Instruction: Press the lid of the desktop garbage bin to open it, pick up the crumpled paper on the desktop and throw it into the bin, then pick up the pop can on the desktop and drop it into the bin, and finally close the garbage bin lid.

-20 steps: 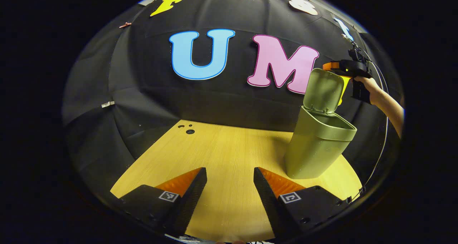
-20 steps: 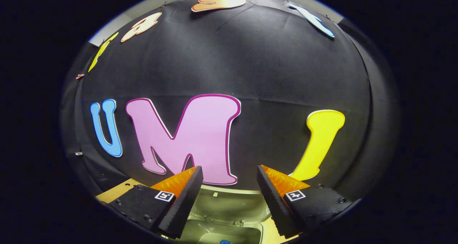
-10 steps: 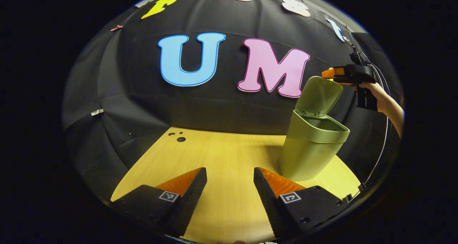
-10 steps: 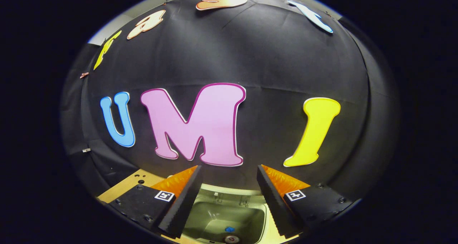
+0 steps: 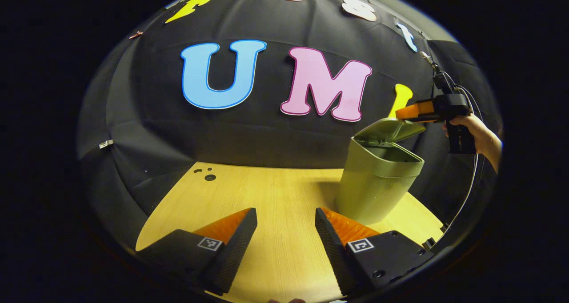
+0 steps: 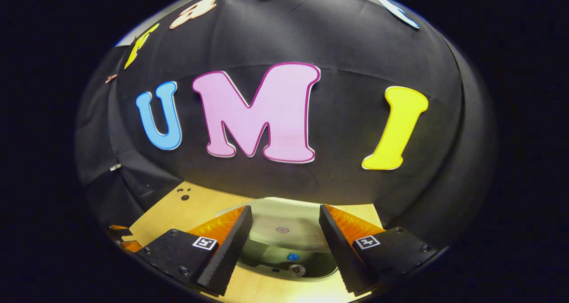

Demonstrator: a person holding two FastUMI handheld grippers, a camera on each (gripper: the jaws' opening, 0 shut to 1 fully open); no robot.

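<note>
One green desktop garbage bin [image 5: 378,183] stood on the one wooden counter [image 5: 266,205], and it carried one lid [image 5: 386,129], partly raised. Two claws were counted: the left claw [image 5: 286,218], with its two fingers spread apart, and the right claw [image 6: 285,216], likewise with two fingers apart. One hand [image 5: 473,129] held the farther claw. Three small dark holes [image 5: 205,175] marked the counter's far corner.
</note>
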